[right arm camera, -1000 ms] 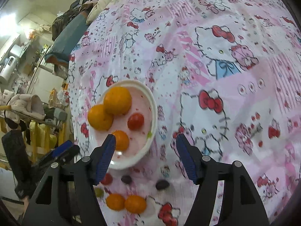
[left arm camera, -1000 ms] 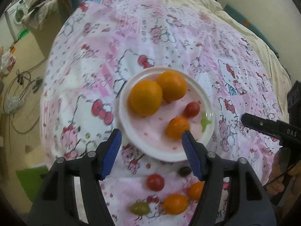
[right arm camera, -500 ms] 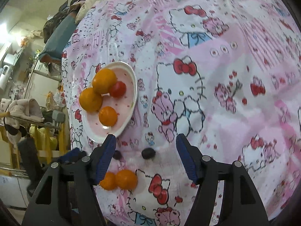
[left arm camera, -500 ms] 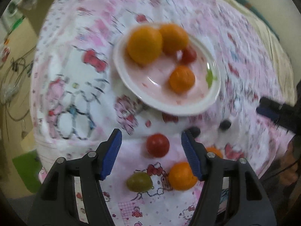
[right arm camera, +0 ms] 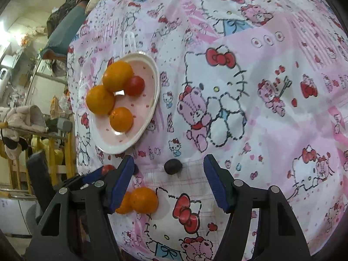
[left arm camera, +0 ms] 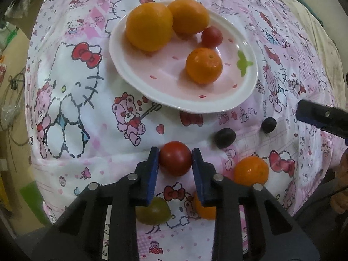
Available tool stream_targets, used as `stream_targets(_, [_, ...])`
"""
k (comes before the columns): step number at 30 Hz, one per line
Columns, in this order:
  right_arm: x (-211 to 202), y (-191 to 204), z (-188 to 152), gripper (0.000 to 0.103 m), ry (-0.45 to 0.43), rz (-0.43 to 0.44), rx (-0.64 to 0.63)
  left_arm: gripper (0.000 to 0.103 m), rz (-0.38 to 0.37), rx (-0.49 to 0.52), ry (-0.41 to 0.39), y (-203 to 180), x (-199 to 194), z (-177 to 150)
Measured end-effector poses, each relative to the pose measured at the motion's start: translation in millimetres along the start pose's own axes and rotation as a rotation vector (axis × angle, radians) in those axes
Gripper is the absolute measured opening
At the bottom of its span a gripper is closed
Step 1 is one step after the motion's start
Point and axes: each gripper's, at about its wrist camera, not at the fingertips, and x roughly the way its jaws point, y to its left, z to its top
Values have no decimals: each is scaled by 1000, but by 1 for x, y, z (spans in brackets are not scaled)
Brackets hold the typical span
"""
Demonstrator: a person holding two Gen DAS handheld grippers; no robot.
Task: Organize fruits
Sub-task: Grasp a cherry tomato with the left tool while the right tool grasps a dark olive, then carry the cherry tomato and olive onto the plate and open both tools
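In the left wrist view my left gripper is closing on a red tomato that lies on the cloth, both blue pads against its sides. Above it stands a pink-and-white plate holding two big oranges, a mandarin and a cherry tomato. Loose on the cloth lie two dark grapes, two mandarins and a green grape. In the right wrist view my right gripper stands open just over a dark grape, not touching it.
The Hello Kitty cloth covers a bed or table whose near edge drops off just behind the loose fruit. Furniture and clutter stand beyond the left edge. The right gripper's finger reaches in at the right of the left wrist view.
My left gripper sank from over the plate to the loose fruit and its jaws narrowed onto the red tomato. The right gripper moved closer to the dark grape, jaws still wide.
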Motion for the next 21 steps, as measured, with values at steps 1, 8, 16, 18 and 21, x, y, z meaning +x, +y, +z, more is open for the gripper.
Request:
stream_targets(1, [6, 3, -1, 65, 17, -15, -20, 26, -4, -1, 2, -1, 0, 1])
stream_targets(8, [53, 39, -16, 50, 82, -253, -268, 26, -9, -1, -21, -1, -11, 4])
stream_targets(16, [51, 48, -18, 25, 79, -255, -313, 26, -13, -27, -102, 9, -31, 8])
stream_targets(18, [43, 44, -15, 25, 67, -230, -290, 26, -14, -41, -115, 13, -35, 10])
stream_targets(21, [25, 41, -9, 25, 23, -180, -257, 26, -13, -64, -159, 19, -48, 15])
